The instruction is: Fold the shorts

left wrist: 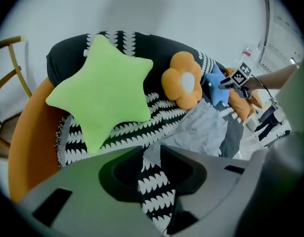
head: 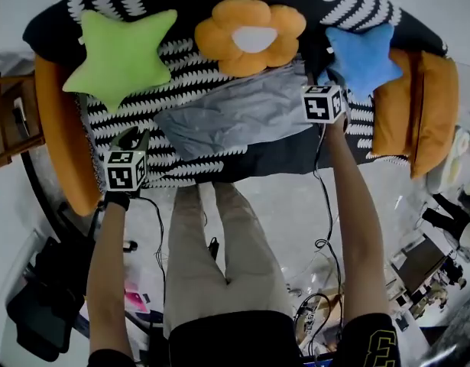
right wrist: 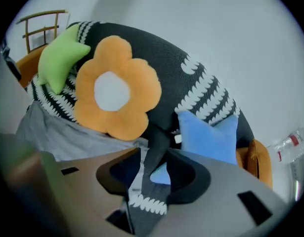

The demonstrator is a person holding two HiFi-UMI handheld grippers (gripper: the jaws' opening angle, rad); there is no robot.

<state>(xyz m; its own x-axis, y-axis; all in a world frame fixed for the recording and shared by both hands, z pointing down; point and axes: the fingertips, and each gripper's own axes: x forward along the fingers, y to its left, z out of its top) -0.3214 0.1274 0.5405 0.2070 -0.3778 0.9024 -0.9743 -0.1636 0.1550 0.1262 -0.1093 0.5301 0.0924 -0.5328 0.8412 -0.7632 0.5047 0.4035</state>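
Grey shorts [head: 235, 117] lie spread slantwise on the sofa's black-and-white patterned cover [head: 181, 56], below the orange flower pillow [head: 250, 33]. My left gripper [head: 134, 136] hovers over the cover at the shorts' lower left end, open, with only patterned cloth showing in its gap [left wrist: 152, 174]; the shorts [left wrist: 201, 132] begin just past its tips. My right gripper [head: 319, 81] is at the shorts' upper right end beside the blue star pillow [head: 364, 56], open [right wrist: 154, 174]. Dark cover shows in that gap, and the shorts [right wrist: 53, 132] lie to its left.
A green star pillow [head: 124, 52] leans at the sofa's back left. Orange sofa arms [head: 59, 136] [head: 418, 109] flank the seat. A wooden chair [head: 9, 121] stands at the left. The person's legs [head: 219, 258] and cables [head: 322, 243] are in front of the sofa.
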